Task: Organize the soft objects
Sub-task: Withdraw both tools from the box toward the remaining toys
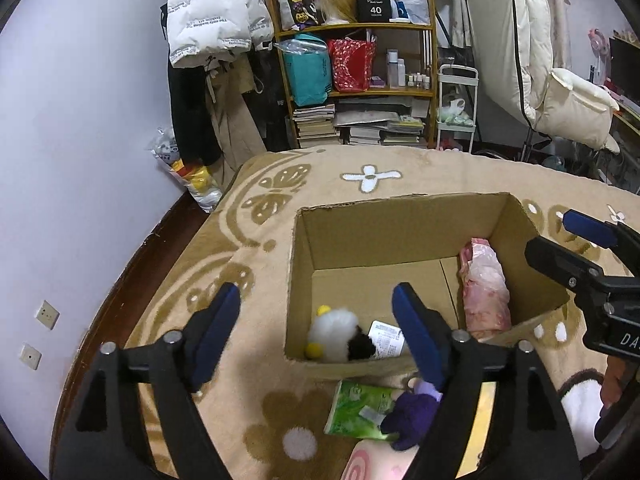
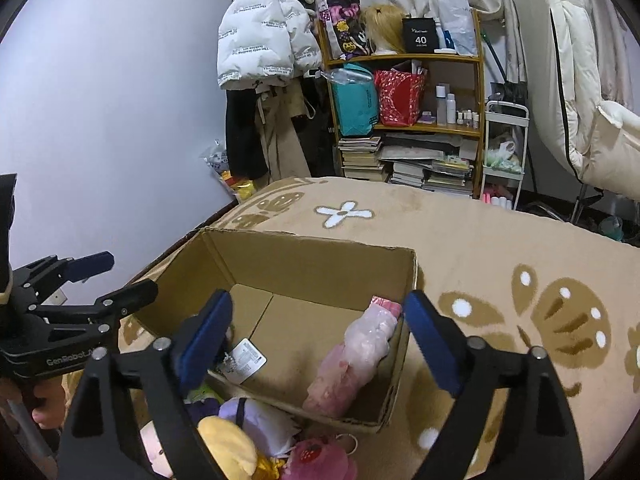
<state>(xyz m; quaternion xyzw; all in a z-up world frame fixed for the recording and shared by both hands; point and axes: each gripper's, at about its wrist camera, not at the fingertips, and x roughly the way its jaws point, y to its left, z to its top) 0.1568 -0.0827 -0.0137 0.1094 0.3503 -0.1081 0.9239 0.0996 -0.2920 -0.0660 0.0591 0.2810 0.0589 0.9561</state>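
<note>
An open cardboard box (image 1: 400,216) (image 2: 304,256) stands on a beige flowered blanket. Inside it lie a white plush with yellow and black parts (image 1: 340,336) with a paper tag (image 2: 244,360), and a pink bagged soft item (image 1: 484,288) (image 2: 360,352) against the right wall. My left gripper (image 1: 320,328) hangs open over the box's near left corner, nothing between its fingers. My right gripper (image 2: 320,340) stands open above the box, empty, and shows at the right edge of the left wrist view (image 1: 576,248). Outside the box's near wall lie a purple plush (image 1: 412,412) and a green packet (image 1: 356,408).
More plush toys, yellow (image 2: 228,444), lavender (image 2: 256,412) and pink strawberry (image 2: 320,460), pile up before the box. A wooden shelf (image 1: 360,92) with books and bags, hanging coats (image 1: 208,12) and a white cart (image 1: 456,108) stand beyond the bed. The wall (image 1: 80,120) is close on the left.
</note>
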